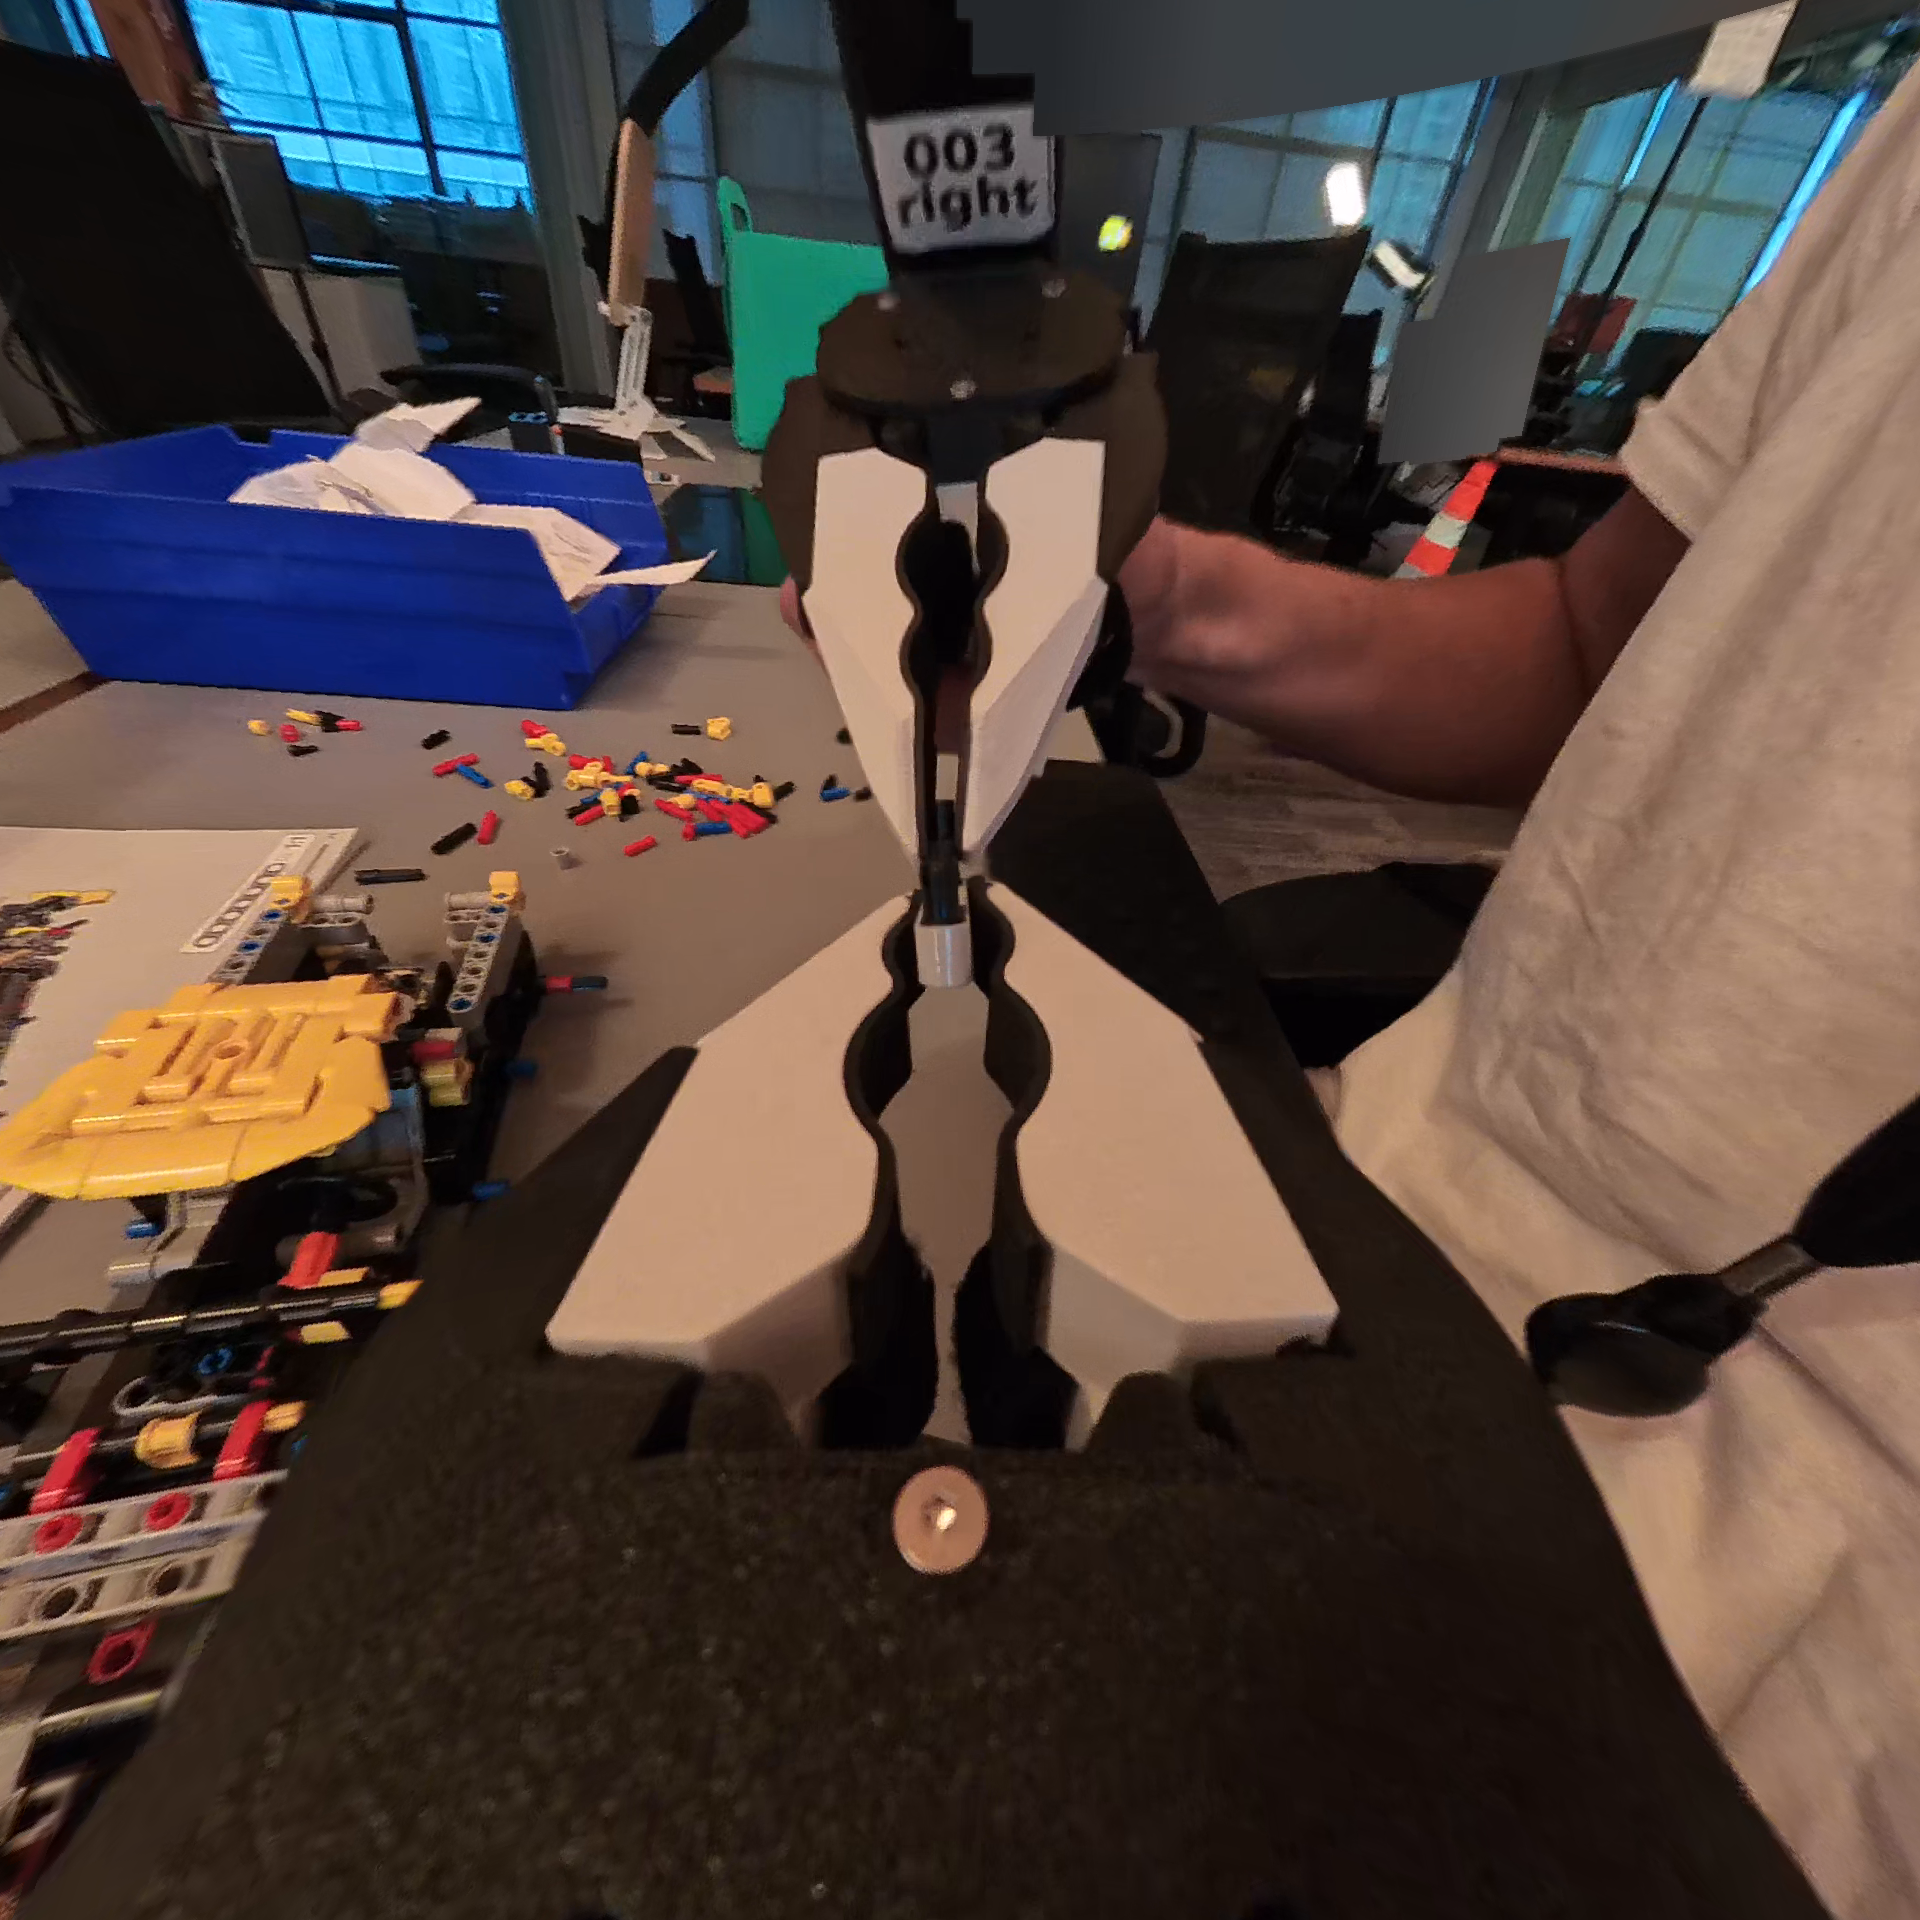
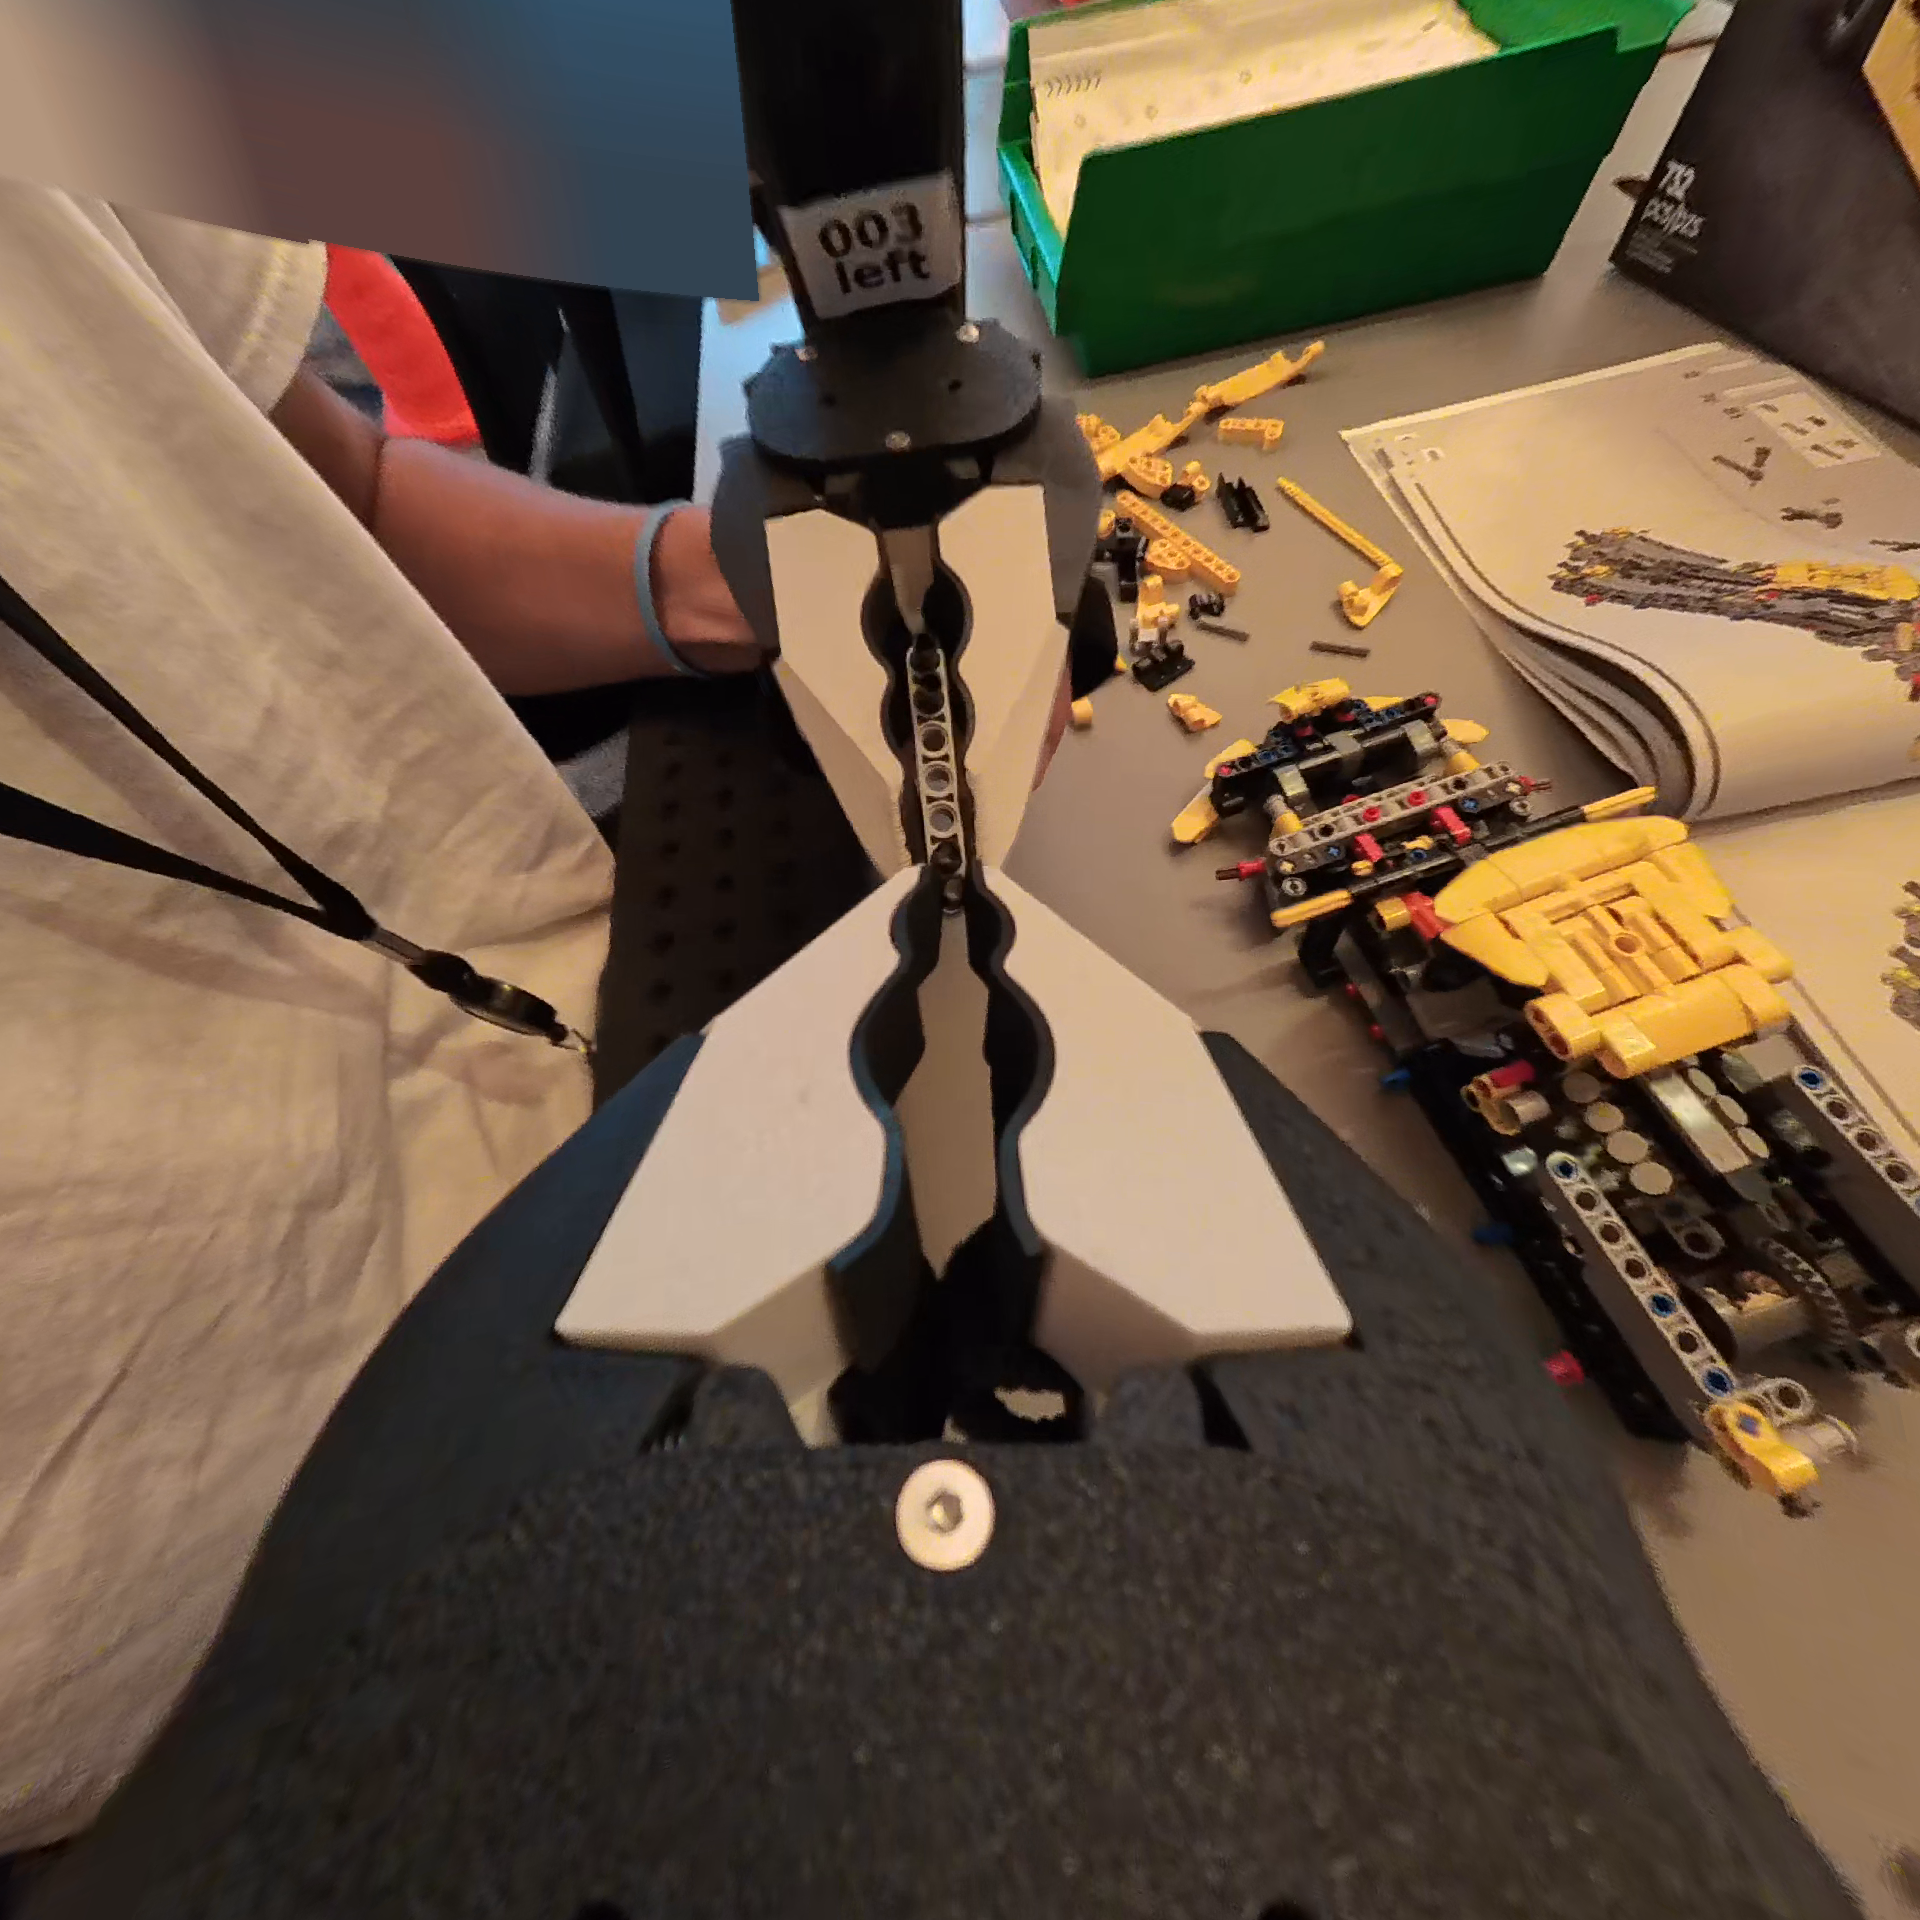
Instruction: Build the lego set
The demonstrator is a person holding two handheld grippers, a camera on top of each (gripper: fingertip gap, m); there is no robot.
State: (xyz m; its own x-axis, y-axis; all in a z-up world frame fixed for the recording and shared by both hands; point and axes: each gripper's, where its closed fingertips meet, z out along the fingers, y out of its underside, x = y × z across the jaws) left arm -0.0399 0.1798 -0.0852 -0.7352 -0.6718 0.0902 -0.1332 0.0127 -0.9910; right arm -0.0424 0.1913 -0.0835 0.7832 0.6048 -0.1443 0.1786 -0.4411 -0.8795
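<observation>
Tip to tip above the tabletop [image 1: 665,935], the left gripper [image 1: 943,961] pinches a grey perforated beam [image 2: 935,769] end-on while the right gripper [image 2: 951,899] clamps a small black pin [image 1: 940,842] against it. Keeping both square should seat it. Half-built yellow model [image 2: 1600,966] waits alongside. Blue bin [image 1: 312,592] holds crumpled paper; green bin [image 2: 1330,197], booklets.

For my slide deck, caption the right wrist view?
Two grippers meet tip to tip: left gripper holds a grey holed beam beside the yellow lego vehicle.

Left claw [image 1: 943,951], right claw [image 2: 951,899]: tip-to-tip, both clamped.
</observation>
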